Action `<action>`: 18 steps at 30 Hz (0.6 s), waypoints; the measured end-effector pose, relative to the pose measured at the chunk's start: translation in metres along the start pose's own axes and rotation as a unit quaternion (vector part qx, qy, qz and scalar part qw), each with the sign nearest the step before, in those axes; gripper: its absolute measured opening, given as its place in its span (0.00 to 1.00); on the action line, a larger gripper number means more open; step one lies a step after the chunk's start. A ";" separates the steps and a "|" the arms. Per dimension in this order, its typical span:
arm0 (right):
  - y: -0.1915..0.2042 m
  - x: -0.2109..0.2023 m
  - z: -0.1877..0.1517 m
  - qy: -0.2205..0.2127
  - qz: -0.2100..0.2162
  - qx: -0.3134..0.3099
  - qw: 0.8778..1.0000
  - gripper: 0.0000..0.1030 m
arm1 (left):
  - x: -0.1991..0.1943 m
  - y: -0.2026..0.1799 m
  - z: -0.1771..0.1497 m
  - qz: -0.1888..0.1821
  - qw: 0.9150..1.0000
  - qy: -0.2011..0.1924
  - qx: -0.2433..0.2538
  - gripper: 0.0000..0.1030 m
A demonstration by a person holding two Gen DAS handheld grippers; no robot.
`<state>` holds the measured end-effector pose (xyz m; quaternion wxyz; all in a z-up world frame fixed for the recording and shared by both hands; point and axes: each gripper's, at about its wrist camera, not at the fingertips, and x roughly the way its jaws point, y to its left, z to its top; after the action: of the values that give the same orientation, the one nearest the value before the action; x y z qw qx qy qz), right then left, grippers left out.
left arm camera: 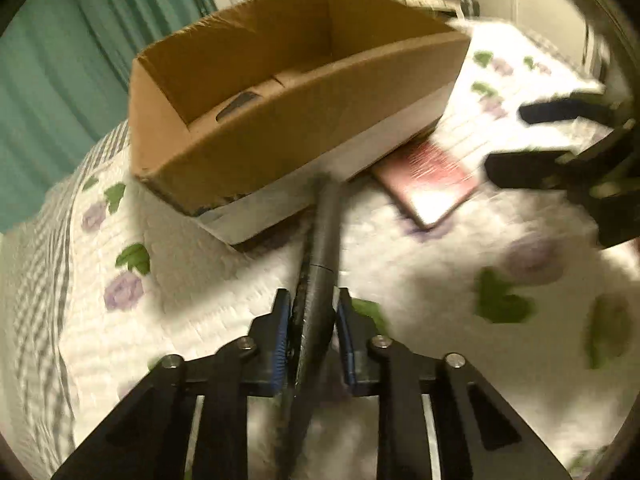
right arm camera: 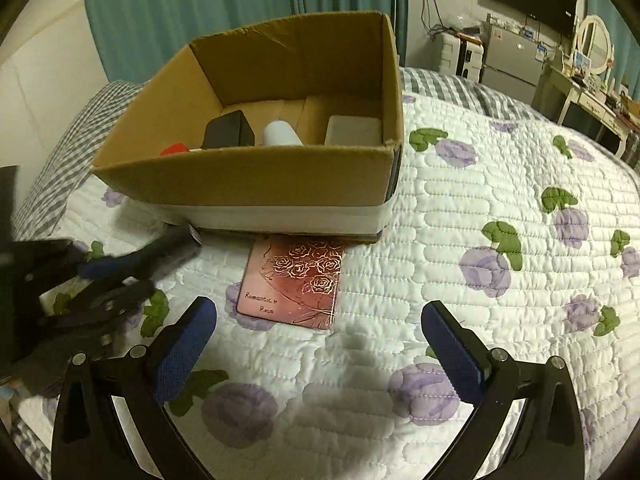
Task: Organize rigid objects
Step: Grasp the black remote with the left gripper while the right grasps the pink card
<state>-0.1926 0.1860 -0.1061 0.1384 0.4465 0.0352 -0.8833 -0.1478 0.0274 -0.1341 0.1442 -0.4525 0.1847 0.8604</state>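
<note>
While its blue-padded fingers press together on a long, dark grey, stick-like object (left arm camera: 322, 248), the left gripper (left arm camera: 313, 320) holds that slim thing pointing forward over the white quilted bedspread with purple roses and green leaves (left arm camera: 208, 280); the stick looks matt, with a seam partway along, though blur hides finer detail, and its far tip reaches the base of the box ahead. Over on the other side, the right gripper (right arm camera: 318, 344) hangs above the same quilt (right arm camera: 460, 240) with its fingers spread wide and nothing between them.

Just beyond it lies a flat, pinkish-red rectangular tin with gold rose line-art and the handwritten words "Romantic Rose" (right arm camera: 294, 282), its far edge tucked under the box. Seen from the left wrist, that tin (left arm camera: 428, 178) sits to the right of the stick's tip.

Behind stands an open brown cardboard box with a white band around its bottom (right arm camera: 256, 180), resting on the bed. Inside it are a black rectangular block (right arm camera: 228, 130), a white cylinder (right arm camera: 280, 133), a pale grey rectangular block (right arm camera: 354, 130) and a small red piece (right arm camera: 173, 149) barely showing over the near wall.

Farthest off hang teal curtains (right arm camera: 200, 4)
</note>
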 end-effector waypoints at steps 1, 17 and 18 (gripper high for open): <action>0.001 -0.003 0.000 -0.002 0.000 -0.001 1.000 1.00 | -0.010 0.000 -0.002 -0.008 1.000 -0.001 -0.021 0.19; 0.012 0.034 0.003 0.028 -0.003 -0.015 0.999 1.00 | 0.024 0.012 -0.017 0.024 0.985 0.059 -0.162 0.23; 0.015 0.041 0.005 0.033 -0.005 -0.017 0.999 1.00 | 0.024 0.011 -0.017 0.025 0.985 0.055 -0.162 0.23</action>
<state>-0.2158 0.1622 -0.1349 0.1398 0.4731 0.0570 -0.8680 -0.1533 0.0119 -0.1609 0.0368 -0.5118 0.0623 0.8560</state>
